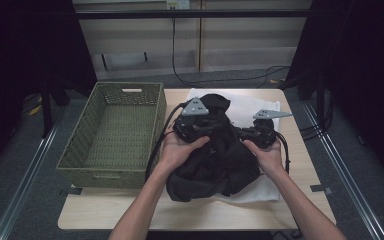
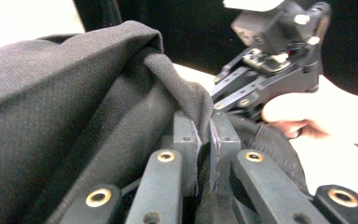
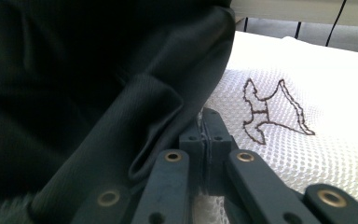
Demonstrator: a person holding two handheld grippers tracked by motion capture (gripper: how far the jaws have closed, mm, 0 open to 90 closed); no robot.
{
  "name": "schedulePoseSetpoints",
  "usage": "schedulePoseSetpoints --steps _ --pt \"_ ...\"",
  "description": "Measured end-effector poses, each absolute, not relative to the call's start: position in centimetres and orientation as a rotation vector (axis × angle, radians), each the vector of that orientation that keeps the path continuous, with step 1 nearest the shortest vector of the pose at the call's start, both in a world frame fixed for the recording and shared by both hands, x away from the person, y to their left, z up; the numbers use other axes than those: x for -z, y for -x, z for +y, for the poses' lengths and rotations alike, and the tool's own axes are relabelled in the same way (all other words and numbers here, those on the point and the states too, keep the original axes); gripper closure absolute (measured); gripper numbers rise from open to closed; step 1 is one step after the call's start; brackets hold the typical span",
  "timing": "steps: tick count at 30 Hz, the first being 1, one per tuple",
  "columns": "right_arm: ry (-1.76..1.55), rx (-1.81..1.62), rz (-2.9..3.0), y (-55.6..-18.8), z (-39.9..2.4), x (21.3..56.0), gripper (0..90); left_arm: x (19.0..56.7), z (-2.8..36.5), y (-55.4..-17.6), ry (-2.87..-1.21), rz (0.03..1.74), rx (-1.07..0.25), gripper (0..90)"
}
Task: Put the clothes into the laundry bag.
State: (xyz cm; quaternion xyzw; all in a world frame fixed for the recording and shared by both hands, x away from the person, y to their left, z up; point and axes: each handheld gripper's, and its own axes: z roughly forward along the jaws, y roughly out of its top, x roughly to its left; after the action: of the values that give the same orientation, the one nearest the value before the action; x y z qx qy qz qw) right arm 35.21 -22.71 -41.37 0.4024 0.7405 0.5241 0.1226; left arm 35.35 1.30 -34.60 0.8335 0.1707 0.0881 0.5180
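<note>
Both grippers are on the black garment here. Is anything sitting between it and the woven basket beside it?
Nothing visible does. The left gripper and the right gripper are both shut on the black garment, and the woven basket stands directly to its left, open-topped, with only the left gripper's cable along its near wall.

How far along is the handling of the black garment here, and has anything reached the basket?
Done: both grippers have a grip; the left gripper and right gripper are each shut on a fold of the black garment. In hand: it is bunched between them over the white mesh garment. Left: the wicker basket holds nothing, and the white mesh garment lies on the table.
</note>
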Motion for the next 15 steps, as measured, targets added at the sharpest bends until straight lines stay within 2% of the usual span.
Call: schedulePoseSetpoints --steps 7,15 --pt "-1.182 -1.543 2.169 -35.3 -23.2 41.6 88.9 37.3 -1.8 -34.8 -2.031 0.356 -0.141 84.0" --pt "-1.213 -1.553 2.174 -35.5 -23.7 42.1 89.0 39.5 -3.1 -34.5 -2.084 0.339 -0.119 84.0"
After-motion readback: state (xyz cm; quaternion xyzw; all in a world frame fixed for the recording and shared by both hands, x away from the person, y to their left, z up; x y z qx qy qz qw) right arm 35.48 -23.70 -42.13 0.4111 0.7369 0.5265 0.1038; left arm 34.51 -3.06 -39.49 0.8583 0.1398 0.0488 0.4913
